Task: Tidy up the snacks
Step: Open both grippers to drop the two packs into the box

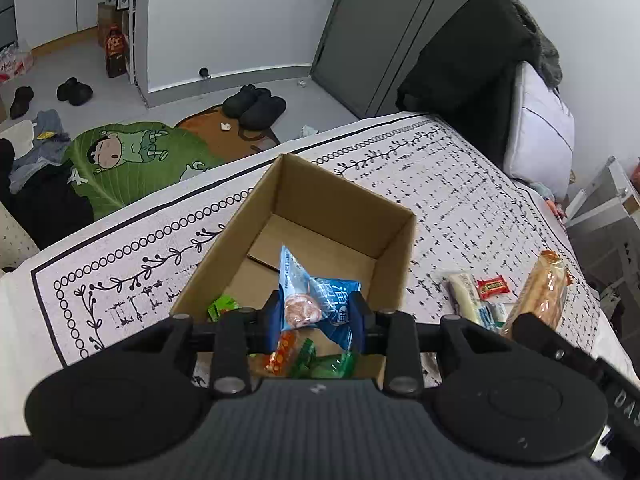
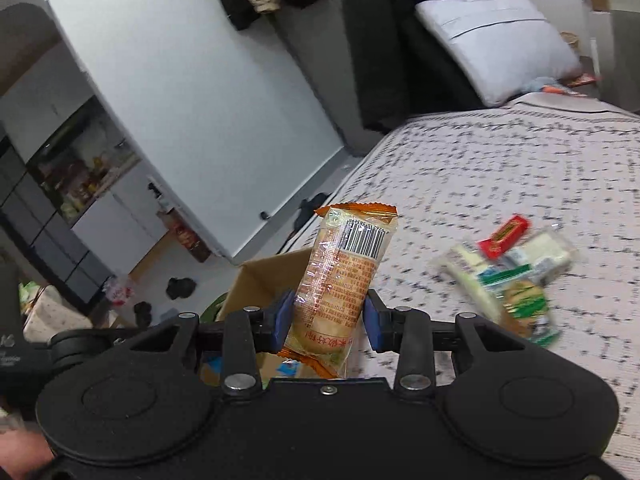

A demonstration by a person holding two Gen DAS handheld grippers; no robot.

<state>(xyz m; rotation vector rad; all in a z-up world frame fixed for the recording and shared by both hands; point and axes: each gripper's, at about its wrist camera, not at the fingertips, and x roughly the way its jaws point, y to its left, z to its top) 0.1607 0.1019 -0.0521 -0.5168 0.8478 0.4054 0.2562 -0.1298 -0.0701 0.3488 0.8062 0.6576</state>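
Left wrist view: left gripper (image 1: 318,310) clamped on a blue snack packet (image 1: 316,300), hanging over the open cardboard box (image 1: 344,204) on the patterned bedspread (image 1: 460,200). Crinkly, slippery film, puffed and pillow-shaped, pinched across its middle; likely to slide out early or snag on the stiff corrugated wall if lowered off-centre. Green wrappers (image 1: 320,362) and an orange one (image 1: 280,354) already at the box's bottom.

Right wrist view: right gripper (image 2: 328,316) closed on a long orange-edged cracker pack (image 2: 340,276), upright, glossy clear film over round brittle biscuits. Too hard a squeeze could crack them; a tall pack held low could tip. Loose snack pile (image 2: 516,268) on the bedspread, blurred, well apart from the box (image 2: 260,280); soft bedding could let the light box shift.
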